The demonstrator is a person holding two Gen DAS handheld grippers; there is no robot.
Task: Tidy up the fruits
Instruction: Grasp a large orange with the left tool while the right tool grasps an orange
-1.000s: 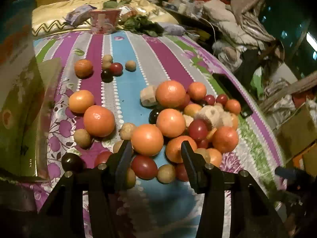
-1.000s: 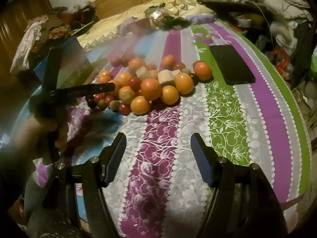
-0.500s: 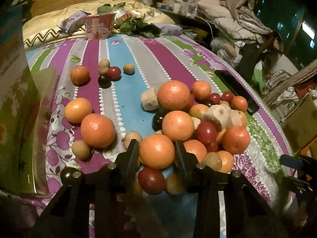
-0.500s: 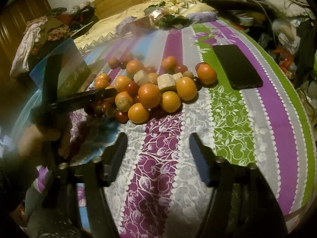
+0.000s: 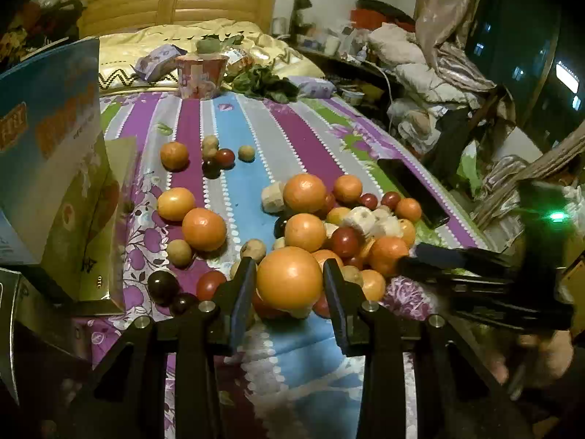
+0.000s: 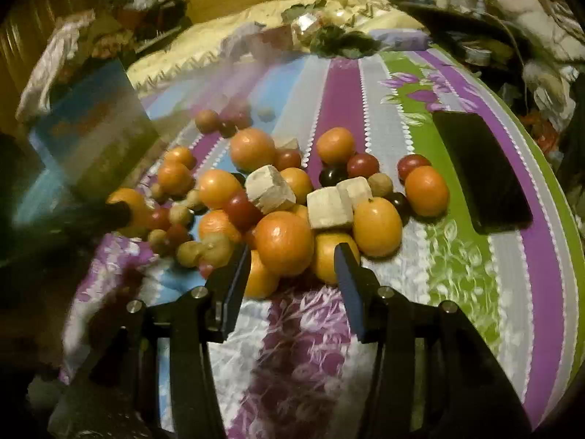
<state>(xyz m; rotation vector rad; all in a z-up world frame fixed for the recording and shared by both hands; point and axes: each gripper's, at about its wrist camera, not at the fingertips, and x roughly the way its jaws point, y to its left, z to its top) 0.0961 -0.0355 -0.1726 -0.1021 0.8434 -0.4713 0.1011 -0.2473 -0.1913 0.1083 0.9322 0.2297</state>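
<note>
The left gripper (image 5: pixel 289 285) has closed its fingers against a large orange (image 5: pixel 289 278). The right gripper (image 6: pixel 292 267) stands open around another orange (image 6: pixel 284 243) at the heap's near edge. The box (image 5: pixel 55 153) left of it carries unreadable print.

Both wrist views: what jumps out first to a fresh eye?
The heap of oranges and small fruit mid-bedspread, pale cut chunks on top. In the left view, the left claw closed on a big orange. A black phone lies right of the heap.
</note>
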